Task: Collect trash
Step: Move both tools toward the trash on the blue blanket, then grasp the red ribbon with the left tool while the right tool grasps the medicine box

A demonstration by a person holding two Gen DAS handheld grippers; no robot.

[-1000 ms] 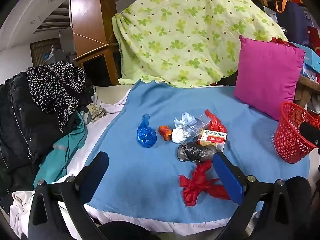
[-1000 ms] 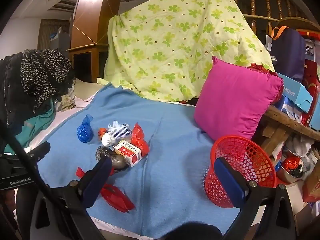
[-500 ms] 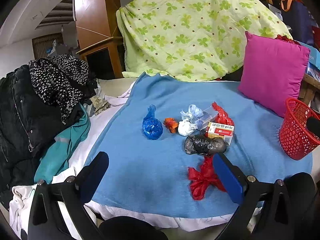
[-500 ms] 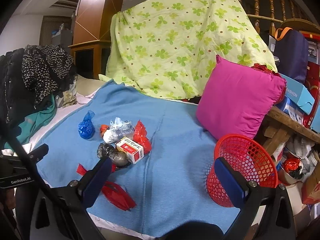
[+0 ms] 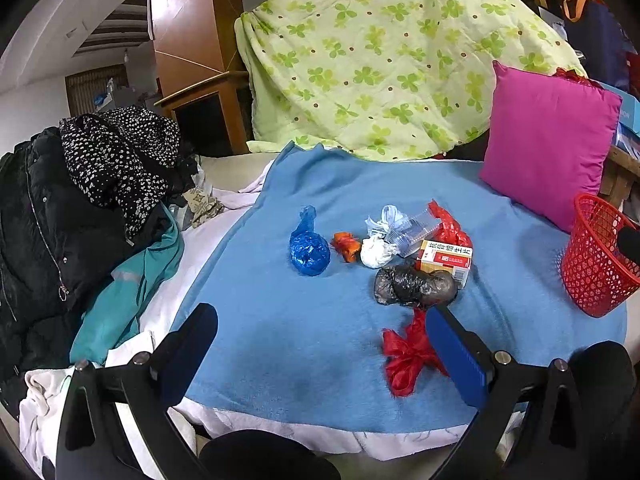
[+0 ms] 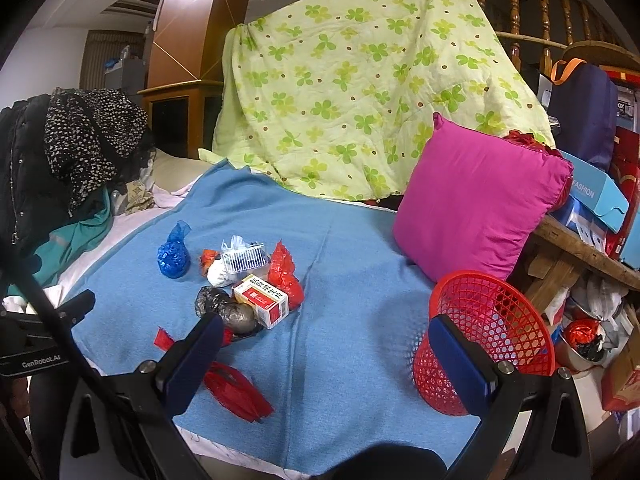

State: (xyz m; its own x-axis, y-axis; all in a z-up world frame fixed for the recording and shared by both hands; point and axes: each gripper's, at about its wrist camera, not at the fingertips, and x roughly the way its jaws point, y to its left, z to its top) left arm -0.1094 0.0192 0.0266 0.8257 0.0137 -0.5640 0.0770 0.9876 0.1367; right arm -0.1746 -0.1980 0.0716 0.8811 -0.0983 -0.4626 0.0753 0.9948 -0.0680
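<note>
Jaws of left hand-held gripper [image 5: 320, 354] and right hand-held gripper [image 6: 326, 354] stand spread, gripping nothing. Beyond, on the blue blanket [image 5: 280, 320], trash lies: red bag [image 5: 404, 354], black bag [image 5: 414, 286], medicine box [image 5: 446, 258]. Red basket [image 6: 486, 336] stands at the right.

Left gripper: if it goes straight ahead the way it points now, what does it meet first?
Most likely the blue blanket: the open left gripper aims at a bare patch short of the trash. The blue bag lies farther along that line; the red bag sits beside its right finger. Depth is uncertain.
</note>
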